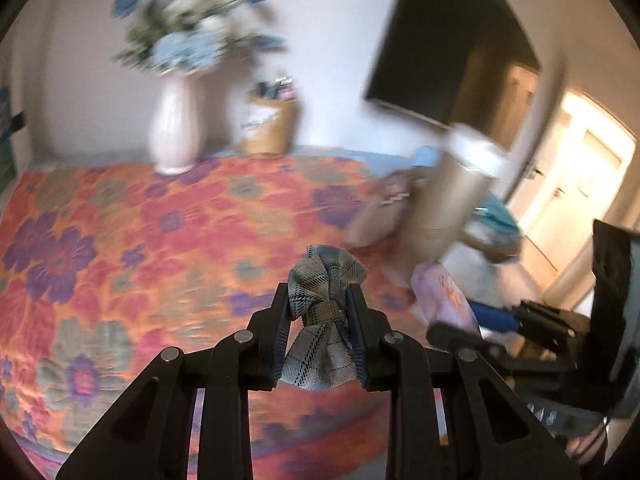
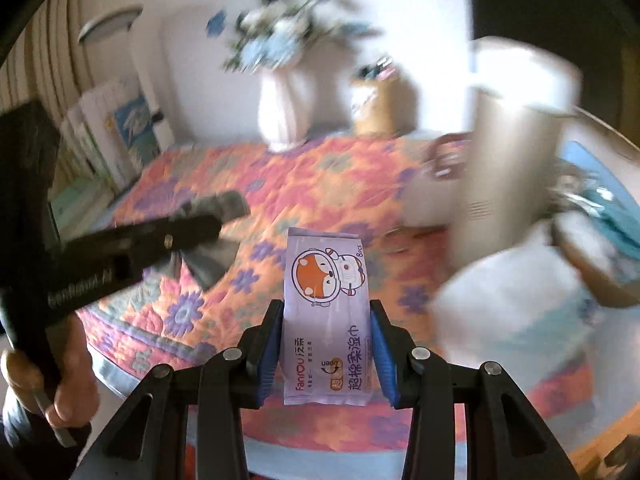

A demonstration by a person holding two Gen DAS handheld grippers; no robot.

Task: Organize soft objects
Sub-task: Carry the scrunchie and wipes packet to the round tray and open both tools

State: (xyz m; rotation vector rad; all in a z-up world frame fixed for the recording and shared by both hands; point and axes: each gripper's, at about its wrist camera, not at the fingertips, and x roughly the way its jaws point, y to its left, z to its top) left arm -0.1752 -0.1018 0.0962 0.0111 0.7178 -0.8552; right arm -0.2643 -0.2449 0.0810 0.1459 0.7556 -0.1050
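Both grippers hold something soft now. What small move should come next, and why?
Probably carry both items toward one container, perhaps the woven basket behind, before releasing. The left gripper is shut on the plaid bow, and the right gripper is shut on the purple wipes pack. Both hang above the floral cloth; neither item rests on anything yet.

Bright daylight, blurred backgrounds, fisheye-warped dark edges.

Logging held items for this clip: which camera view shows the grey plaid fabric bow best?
The left wrist view: the grey plaid fabric bow sits sharp and centred in the left gripper, clamped at its knot. The right wrist view shows it only as a blurred grey shape in that gripper, at left.
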